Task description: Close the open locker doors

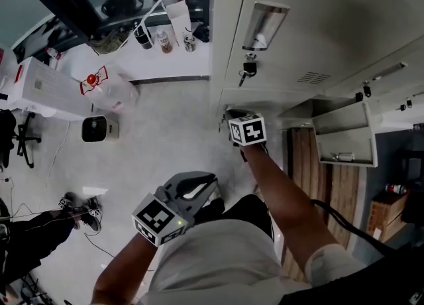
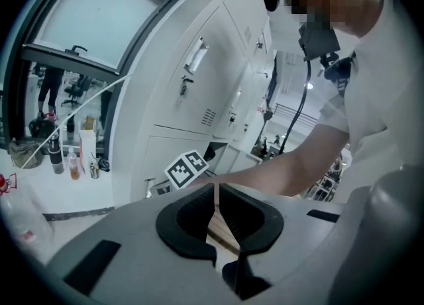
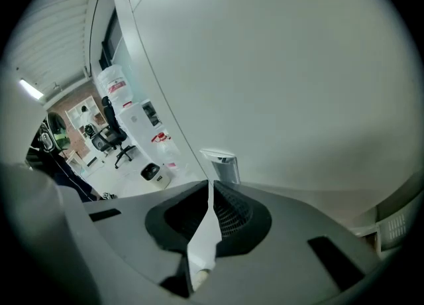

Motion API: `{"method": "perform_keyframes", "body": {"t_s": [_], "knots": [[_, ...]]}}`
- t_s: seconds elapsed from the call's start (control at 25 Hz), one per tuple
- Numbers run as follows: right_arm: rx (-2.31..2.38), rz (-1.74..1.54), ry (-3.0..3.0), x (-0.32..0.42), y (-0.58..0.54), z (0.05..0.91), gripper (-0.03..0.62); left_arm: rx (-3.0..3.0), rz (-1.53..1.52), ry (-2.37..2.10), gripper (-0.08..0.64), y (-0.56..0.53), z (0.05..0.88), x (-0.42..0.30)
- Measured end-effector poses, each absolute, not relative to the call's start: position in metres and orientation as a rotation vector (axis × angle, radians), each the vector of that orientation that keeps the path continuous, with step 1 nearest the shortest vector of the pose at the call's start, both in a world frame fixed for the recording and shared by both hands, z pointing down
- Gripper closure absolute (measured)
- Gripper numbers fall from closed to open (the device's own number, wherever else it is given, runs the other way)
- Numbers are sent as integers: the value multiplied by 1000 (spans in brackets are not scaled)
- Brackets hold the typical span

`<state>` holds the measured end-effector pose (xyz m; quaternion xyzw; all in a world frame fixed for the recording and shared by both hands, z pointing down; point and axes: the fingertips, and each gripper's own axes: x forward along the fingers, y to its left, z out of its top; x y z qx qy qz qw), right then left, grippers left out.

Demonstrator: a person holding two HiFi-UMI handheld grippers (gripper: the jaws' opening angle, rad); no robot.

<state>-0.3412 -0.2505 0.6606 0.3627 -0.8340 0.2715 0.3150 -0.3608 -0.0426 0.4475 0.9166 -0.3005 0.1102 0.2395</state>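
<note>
the lockers (image 1: pixel 318 25) fill the 12 to 3 o'clock sector of the head view. one open locker door (image 1: pixel 346 131) projects from them at 3 o'clock of the right gripper (image 1: pixel 232 115), apart from it. the right gripper's fingers (image 3: pixel 228 214) are pressed together with nothing between them and face a closed door panel (image 3: pixel 278 85), near its metal handle (image 3: pixel 220 163). the left gripper (image 1: pixel 207 188) sits at 7 o'clock of the right gripper, fingers (image 2: pixel 192 214) pressed together and empty. a key (image 1: pixel 248 70) hangs from an upper door.
</note>
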Motion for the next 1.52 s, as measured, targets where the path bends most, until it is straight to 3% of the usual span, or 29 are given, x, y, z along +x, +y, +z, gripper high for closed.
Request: {"method": "perform_keyframes", "body": {"t_s": [0.4,0.72,1.28,1.52], "knots": [[893,674,-2224,-273,-186,629,563,2589,258,-709,529,-44,429,-309],[928,633,-2319,-166,-117,564,563,2612,279,-568,529,-31,428,-233],[858,387,-2555,100,-40,488,563,2641,298,-563,529,-13,407,26],[875,299,-2600,200,-37,481,563,2639,315,-580,529,-8,410,105]]}}
